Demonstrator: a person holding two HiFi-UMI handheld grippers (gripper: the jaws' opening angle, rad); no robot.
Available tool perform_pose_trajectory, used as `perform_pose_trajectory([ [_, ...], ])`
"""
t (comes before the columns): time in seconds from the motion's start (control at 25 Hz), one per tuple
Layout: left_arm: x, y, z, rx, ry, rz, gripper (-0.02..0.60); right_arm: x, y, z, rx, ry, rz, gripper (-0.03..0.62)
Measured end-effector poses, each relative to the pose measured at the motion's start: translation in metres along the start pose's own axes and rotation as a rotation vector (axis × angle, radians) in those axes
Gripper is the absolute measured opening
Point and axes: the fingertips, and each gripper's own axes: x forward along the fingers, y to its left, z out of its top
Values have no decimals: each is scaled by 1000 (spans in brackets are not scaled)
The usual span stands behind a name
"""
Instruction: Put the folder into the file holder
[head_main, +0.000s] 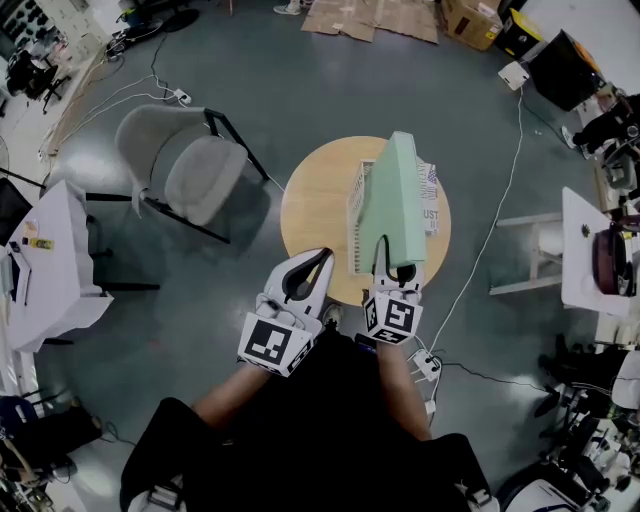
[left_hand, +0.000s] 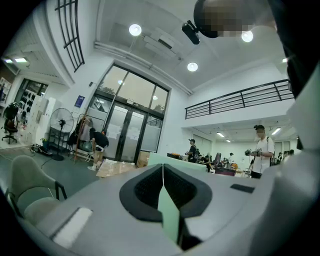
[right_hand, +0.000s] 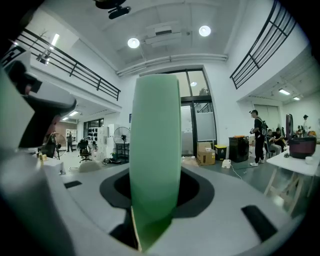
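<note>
The folder (head_main: 395, 200), pale green and standing on its long edge, hangs over the round wooden table (head_main: 312, 205), which is the biggest thing in reach. The folder's far end points away from the person. Directly under and beside it on the tabletop is the file holder (head_main: 358, 228), a white slotted rack. Some printed sheets (head_main: 430, 205) show on the folder's other side. Whether the folder's lower edge has entered a slot yet cannot be told from above, as the folder hides the openings.

The right gripper (head_main: 398, 270) is clamped on the folder's near end, with the green board filling the space between its pads. The left gripper (head_main: 322, 256) sits just beside it, clear of the folder, its jaws closed together and carrying none of the task's things.

The step in hand looks like lining up and lowering. To do it well:
- Keep the folder upright and parallel to the slots, since it is gripped at one end and the far end may sag or swing.
- Lead with the far lower corner, let it catch a slot, then bring the near end down.
- The free left gripper could steady the holder, which looks light enough to slide or tip.
- Let go only once the folder stands by itself.
</note>
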Motion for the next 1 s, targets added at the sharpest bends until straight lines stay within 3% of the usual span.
perform_pose_trajectory([
  [1.0, 4, -1, -2, 5, 6, 3, 11, 1, 6, -8, -23, -67, 54, 147],
])
